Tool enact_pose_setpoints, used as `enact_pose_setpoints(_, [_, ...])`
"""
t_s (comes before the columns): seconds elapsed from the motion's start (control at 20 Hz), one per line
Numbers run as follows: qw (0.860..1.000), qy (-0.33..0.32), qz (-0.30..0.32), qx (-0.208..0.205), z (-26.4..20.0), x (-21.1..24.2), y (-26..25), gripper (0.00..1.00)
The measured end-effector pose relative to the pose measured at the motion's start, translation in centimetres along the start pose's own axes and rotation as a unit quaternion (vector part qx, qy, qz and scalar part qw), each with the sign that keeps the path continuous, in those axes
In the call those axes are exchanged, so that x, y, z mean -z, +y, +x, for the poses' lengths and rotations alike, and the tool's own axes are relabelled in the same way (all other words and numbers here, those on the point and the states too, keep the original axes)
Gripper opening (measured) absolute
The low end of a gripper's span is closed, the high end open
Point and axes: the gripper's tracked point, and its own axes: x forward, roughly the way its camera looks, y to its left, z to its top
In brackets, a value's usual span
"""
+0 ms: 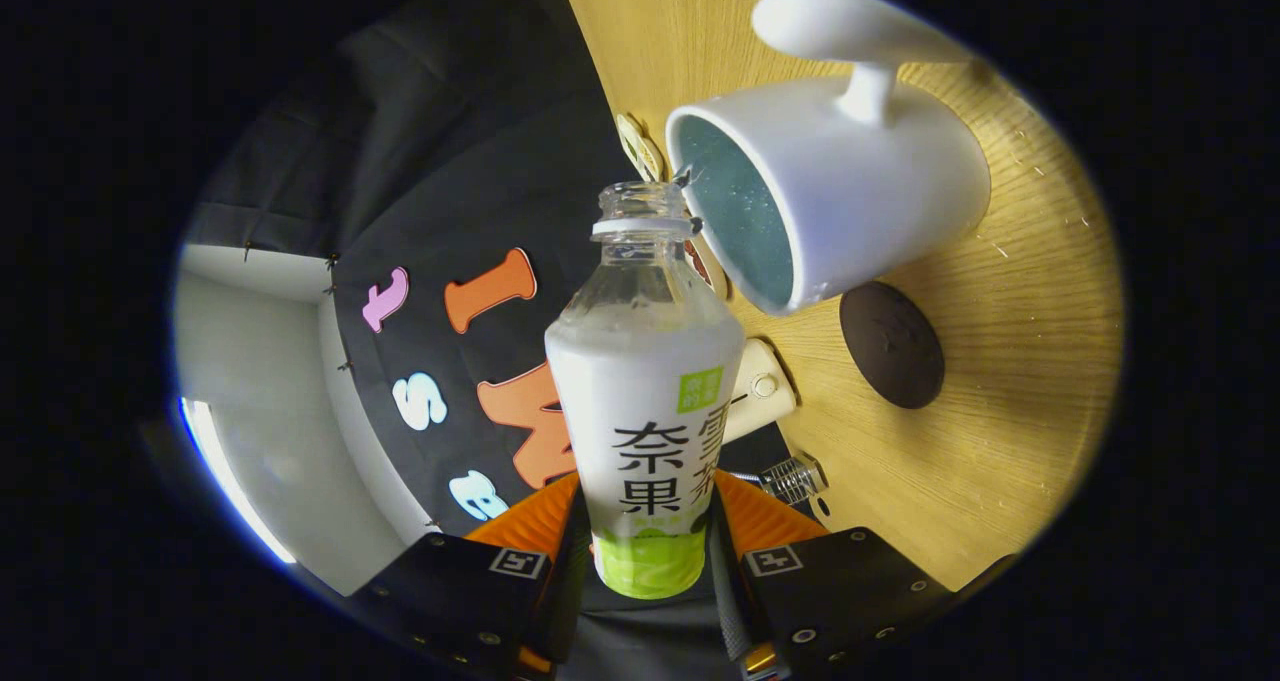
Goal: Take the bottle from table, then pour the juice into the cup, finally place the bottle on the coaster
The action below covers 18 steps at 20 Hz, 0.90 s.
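Note:
A clear bottle (645,401) with a white and green label and no cap sits between my fingers, and my gripper (645,551) is shut on the bottle's lower part. The whole view is rolled, so the bottle is tipped over toward the white cup (850,186). The bottle's open mouth is just at the cup's rim, and the cup's inside looks blue-green. A white liquid fills the bottle up to its shoulder. A dark round coaster (892,344) lies on the wooden table (1010,381) right beside the cup.
A small cream device (760,391) and a metal spring part (793,478) sit at the table edge behind the bottle. A pale patterned disc (638,146) peeks out beyond the cup's rim. The black cloth wall hangs past the table edge.

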Motion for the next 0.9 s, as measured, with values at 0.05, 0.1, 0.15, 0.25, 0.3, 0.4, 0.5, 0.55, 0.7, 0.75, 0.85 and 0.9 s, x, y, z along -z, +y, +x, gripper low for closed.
enact_pose_setpoints(0.05, [1.0, -0.002, 0.006, -0.001, -0.1, 0.0, 0.2, 0.57])
enact_pose_setpoints(0.1, [1.0, -0.003, 0.01, -0.002, 0.0, 0.0, 0.4, 0.57])
enact_pose_setpoints(0.15, [1.0, -0.004, 0.015, -0.003, 0.1, 0.0, 0.5, 0.57])
enact_pose_setpoints(0.25, [1.0, -0.006, 0.022, -0.007, 0.2, -0.1, 0.8, 0.57])
enact_pose_setpoints(0.3, [1.0, -0.007, 0.026, -0.008, 0.2, -0.2, 0.9, 0.57])
enact_pose_setpoints(0.4, [0.999, -0.008, 0.033, -0.009, 0.2, -0.3, 1.0, 0.57])
enact_pose_setpoints(0.5, [0.999, -0.009, 0.04, -0.01, 0.2, -0.3, 1.2, 0.57])
enact_pose_setpoints(0.55, [0.999, -0.008, 0.044, -0.01, 0.3, -0.3, 1.3, 0.58])
enact_pose_setpoints(0.7, [0.998, -0.008, 0.062, -0.011, 0.3, -0.5, 1.4, 0.58])
enact_pose_setpoints(0.75, [0.998, -0.009, 0.069, -0.012, 0.3, -0.5, 1.3, 0.57])
enact_pose_setpoints(0.85, [0.997, -0.01, 0.079, -0.016, 0.4, -0.5, 1.6, 0.57])
enact_pose_setpoints(0.9, [0.996, -0.01, 0.082, -0.016, 0.2, -0.3, 1.7, 0.58])
